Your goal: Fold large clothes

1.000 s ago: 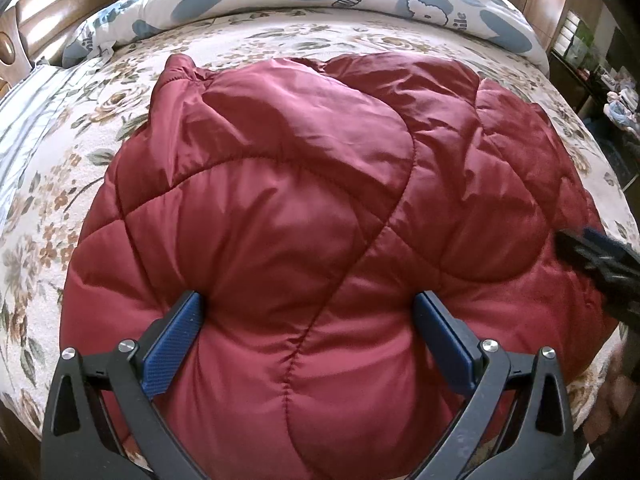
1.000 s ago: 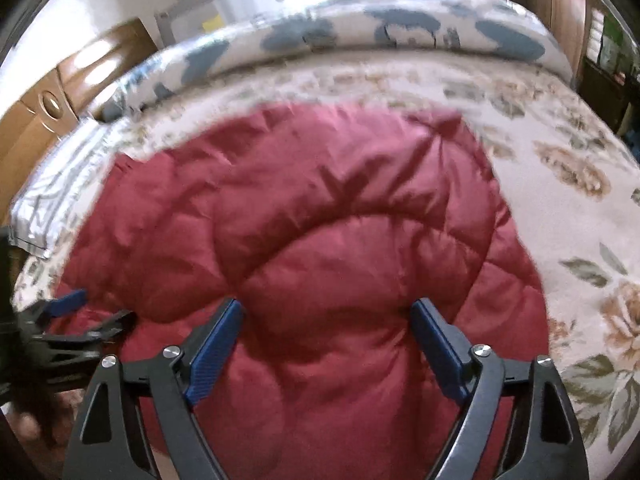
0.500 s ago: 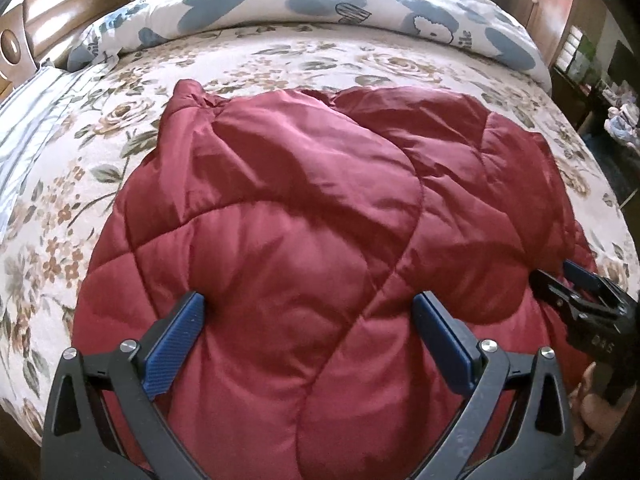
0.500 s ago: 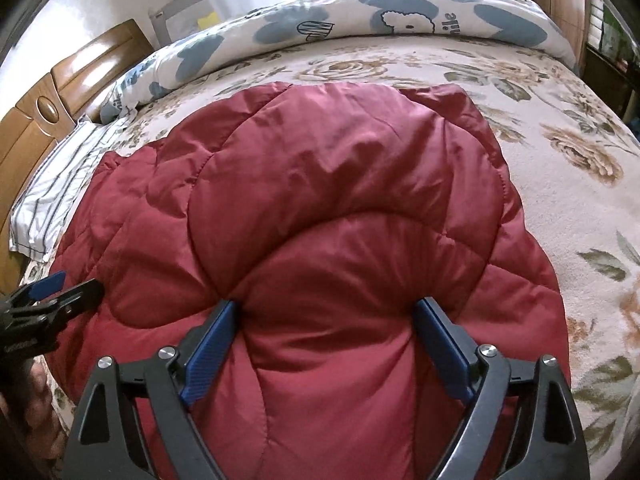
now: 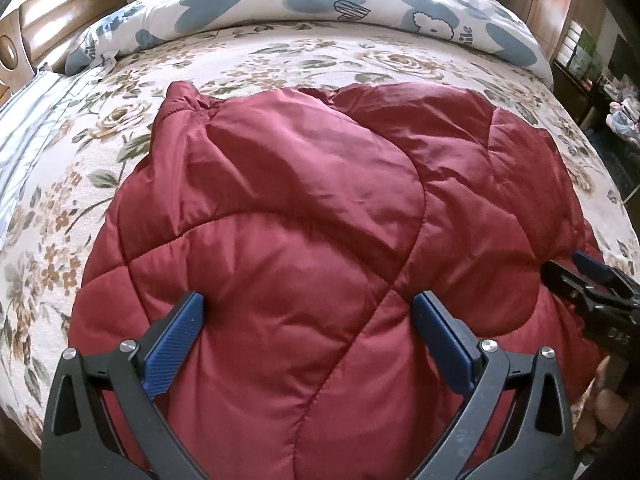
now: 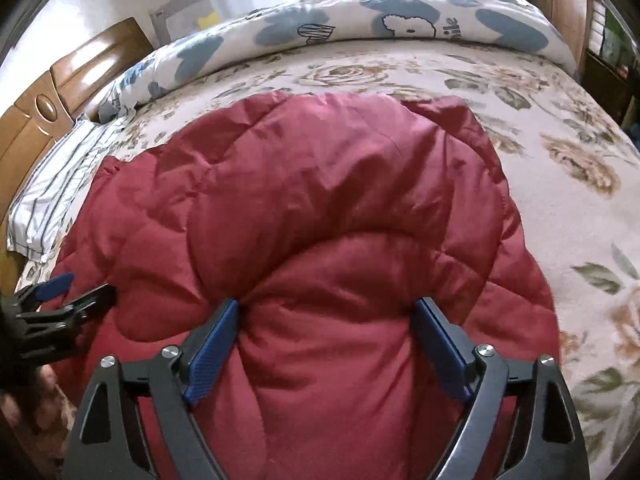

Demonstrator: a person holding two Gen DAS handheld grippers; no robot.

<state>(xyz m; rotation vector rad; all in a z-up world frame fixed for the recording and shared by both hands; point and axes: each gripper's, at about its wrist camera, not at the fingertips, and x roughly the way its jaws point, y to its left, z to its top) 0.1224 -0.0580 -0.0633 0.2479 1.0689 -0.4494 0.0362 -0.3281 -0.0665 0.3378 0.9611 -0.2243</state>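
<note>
Meanwhile, red quilted jacket [image 5: 288, 240] lies folded on floral bedspread [image 5: 280, 56]; left gripper [image 5: 308, 312] and right gripper [image 6: 328, 316] spread wide, pads pressing padding, nothing clamped.

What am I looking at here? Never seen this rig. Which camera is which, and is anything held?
No robot: a person carries a two-finger gripper in each hand, each with a fisheye camera looking along its fingers. One picture is from the left gripper, the other from the right gripper; each also shows the other at its edge. A red quilted jacket lies on a floral bed, with a blue-patterned duvet rolled at the far side. Both grippers stand wide, fingers pushed into the puffy fabric at the near edge. Neither is clamped, so nothing is held.
</note>
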